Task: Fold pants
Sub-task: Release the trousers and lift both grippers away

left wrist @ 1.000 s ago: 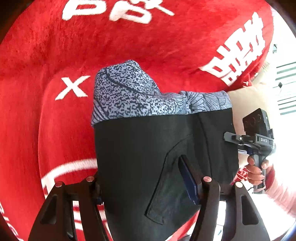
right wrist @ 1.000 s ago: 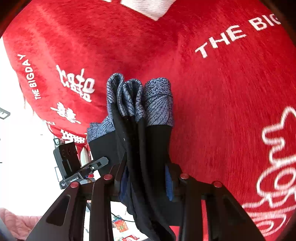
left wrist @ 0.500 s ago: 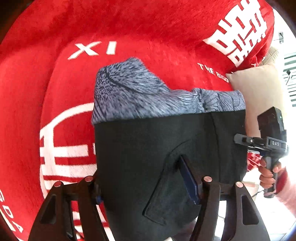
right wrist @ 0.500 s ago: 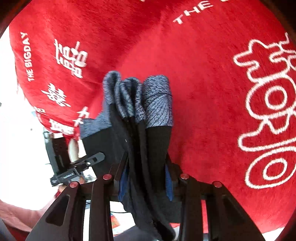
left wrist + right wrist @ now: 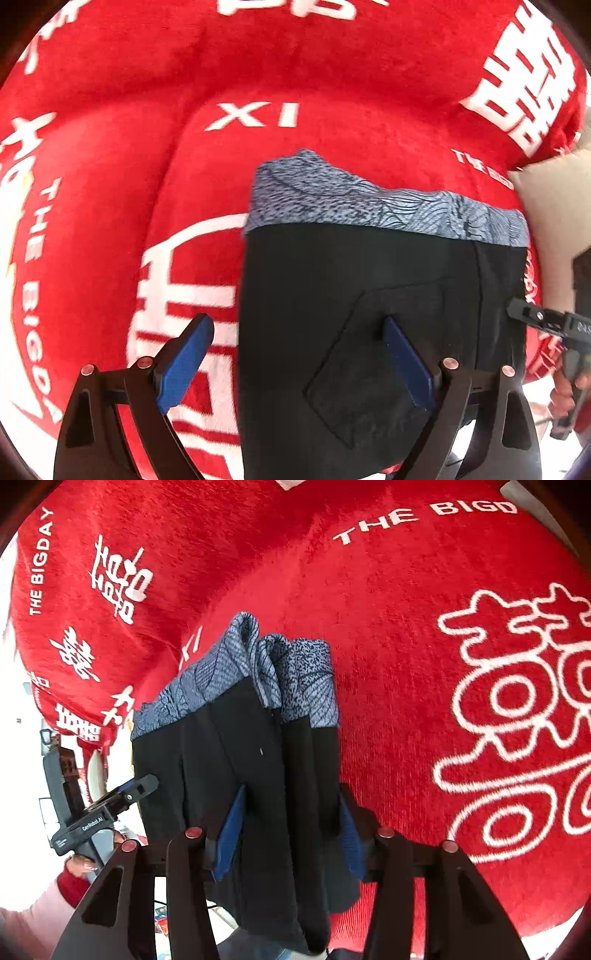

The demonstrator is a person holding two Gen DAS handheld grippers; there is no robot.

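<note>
The folded black pants, with a blue-grey patterned waistband, lie on the red blanket. A back pocket faces up. My left gripper is open and its jaws are still opening. Its left pad stands clear of the pants' edge, and its right pad hovers over the pocket. In the right wrist view the pants stand as a bunched stack of layers. My right gripper has its jaws opening around that stack, with the pads loosening off the cloth.
The red blanket carries white letters and symbols and covers a soft, humped surface. A beige cushion lies at its right edge. A person's hand in a pink sleeve holds the left tool's handle.
Both grippers have carried the pants across and down onto the blanket. The left jaws have spread wide, with the left pad coming off the cloth. The right jaws have widened too.
</note>
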